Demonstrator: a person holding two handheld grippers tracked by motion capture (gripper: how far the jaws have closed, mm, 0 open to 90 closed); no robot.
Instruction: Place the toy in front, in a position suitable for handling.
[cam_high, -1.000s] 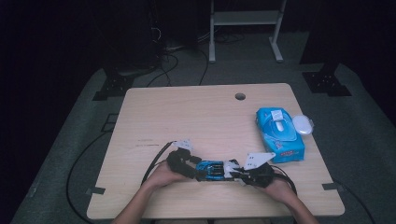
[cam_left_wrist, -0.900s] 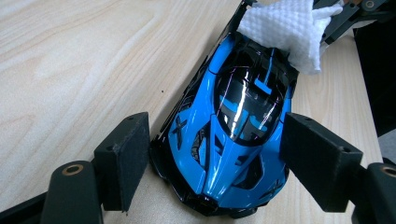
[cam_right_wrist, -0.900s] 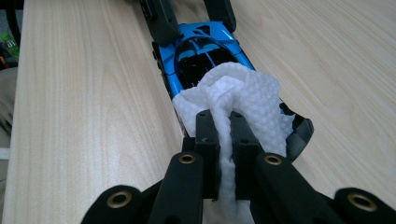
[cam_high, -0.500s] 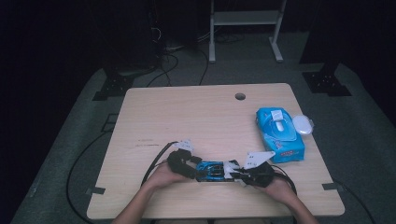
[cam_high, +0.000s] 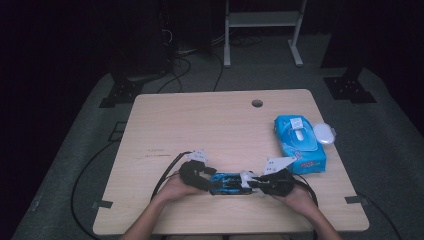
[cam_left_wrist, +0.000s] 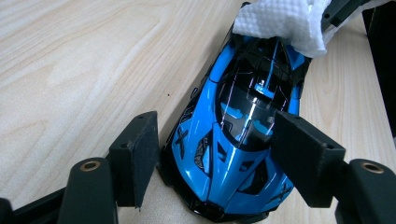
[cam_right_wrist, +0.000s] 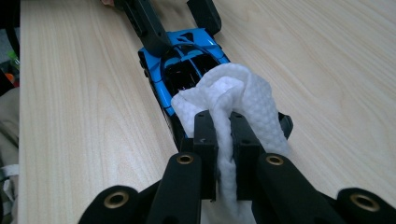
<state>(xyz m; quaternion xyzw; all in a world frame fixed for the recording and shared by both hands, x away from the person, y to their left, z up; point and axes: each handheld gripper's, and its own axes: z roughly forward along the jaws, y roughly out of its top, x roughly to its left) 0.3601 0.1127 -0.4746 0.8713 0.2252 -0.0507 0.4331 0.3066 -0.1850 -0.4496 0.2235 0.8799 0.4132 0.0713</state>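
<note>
A blue and black toy car (cam_high: 227, 183) lies on the wooden table (cam_high: 200, 125) near its front edge, between the two hands. My left gripper (cam_high: 207, 182) straddles one end of the car (cam_left_wrist: 233, 140). Its jaws have just been closing, and the pads (cam_left_wrist: 140, 154) now sit against both flanks. My right gripper (cam_right_wrist: 223, 121) comes from the other end, shut on a bunched white wipe (cam_right_wrist: 233, 88). The wipe (cam_left_wrist: 280, 21) rests on the car's roof and far end (cam_right_wrist: 187, 51).
A blue pack of wet wipes (cam_high: 299, 142) lies at the table's right side, with a white round lid (cam_high: 324, 134) beside it. A cable hole (cam_high: 257, 103) sits near the far edge. Black cables (cam_high: 167, 175) trail off the table's left front. A white stand (cam_high: 262, 20) is behind.
</note>
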